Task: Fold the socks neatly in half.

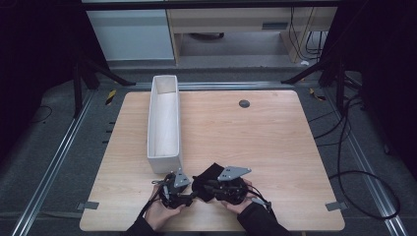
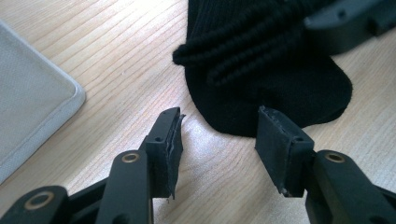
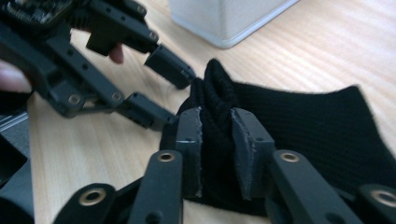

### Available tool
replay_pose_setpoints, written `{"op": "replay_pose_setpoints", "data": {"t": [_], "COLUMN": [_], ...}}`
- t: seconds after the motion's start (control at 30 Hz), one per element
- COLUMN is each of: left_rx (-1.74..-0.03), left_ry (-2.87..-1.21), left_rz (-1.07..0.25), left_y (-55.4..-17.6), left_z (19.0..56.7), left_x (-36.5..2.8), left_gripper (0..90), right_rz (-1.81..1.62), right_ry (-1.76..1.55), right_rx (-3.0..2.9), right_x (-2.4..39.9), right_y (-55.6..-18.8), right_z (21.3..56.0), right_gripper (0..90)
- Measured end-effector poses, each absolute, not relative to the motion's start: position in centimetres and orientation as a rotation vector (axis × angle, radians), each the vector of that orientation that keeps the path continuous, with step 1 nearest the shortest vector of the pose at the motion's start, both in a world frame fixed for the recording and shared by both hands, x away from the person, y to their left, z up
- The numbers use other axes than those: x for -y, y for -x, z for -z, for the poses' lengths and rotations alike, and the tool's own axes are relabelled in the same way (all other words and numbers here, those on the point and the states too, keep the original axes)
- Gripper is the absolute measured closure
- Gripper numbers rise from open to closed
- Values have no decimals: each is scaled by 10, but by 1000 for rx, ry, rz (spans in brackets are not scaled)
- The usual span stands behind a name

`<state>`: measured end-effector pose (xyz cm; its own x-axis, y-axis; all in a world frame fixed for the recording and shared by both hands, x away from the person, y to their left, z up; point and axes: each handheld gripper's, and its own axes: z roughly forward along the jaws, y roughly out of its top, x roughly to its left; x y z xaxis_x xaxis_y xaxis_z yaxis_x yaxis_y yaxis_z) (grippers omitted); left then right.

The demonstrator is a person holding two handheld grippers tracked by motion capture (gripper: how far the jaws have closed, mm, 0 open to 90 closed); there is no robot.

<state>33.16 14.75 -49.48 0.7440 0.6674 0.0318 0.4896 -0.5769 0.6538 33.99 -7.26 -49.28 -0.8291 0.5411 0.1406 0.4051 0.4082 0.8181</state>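
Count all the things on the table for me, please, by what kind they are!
White long fabric bin: 1
Black ribbed sock: 1
Handheld grippers: 2, the left gripper and the right gripper
Small dark round cap set in the tabletop: 1
Total: 5

— What is the person wearing?
— Dark sleeves point(image 1: 258, 219) reaching to the wrists.
— And the tools?
— The black plastic two-jaw left gripper point(image 2: 217, 140) has brass-ringed pivot holes, small screws and worn grey pads point(image 2: 175, 144). The matching black right gripper point(image 3: 215, 149) carries a grey three-cornered plate point(image 1: 233, 172); thin black cables point(image 1: 150, 204) trail back.
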Motion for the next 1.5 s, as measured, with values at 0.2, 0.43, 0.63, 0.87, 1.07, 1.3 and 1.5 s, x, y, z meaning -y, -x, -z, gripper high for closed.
{"op": "replay_pose_setpoints", "data": {"t": [0.2,0.43,0.63,0.87,1.07,1.3,1.5], "left_rx": [-871,-870,-869,-914,-988,-966,-945], "left_ry": [-2302,-2303,-2306,-2248,-2164,-2145,-2238], "left_rz": [-367,-363,-356,-325,-350,-378,-362], "left_y": [-331,-331,-331,-332,-337,-349,-358], "left_z": [495,495,494,487,473,454,461], "left_x": [-148,-148,-148,-158,-170,-155,-131], "left_gripper": [492,494,516,517,496,469,452], "right_rz": [-1467,-1511,-1387,-1373,-1334,-1353,-1311], "right_ry": [-854,-898,-995,-886,-869,-859,-973], "right_rx": [-2499,-2354,-2434,-2556,-2611,-2564,-2354], "right_x": [78,91,85,71,68,73,106], "right_y": [-333,-338,-350,-341,-338,-338,-356], "right_z": [486,470,489,493,500,494,482], "right_gripper": [651,785,847,823,800,724,785]}}
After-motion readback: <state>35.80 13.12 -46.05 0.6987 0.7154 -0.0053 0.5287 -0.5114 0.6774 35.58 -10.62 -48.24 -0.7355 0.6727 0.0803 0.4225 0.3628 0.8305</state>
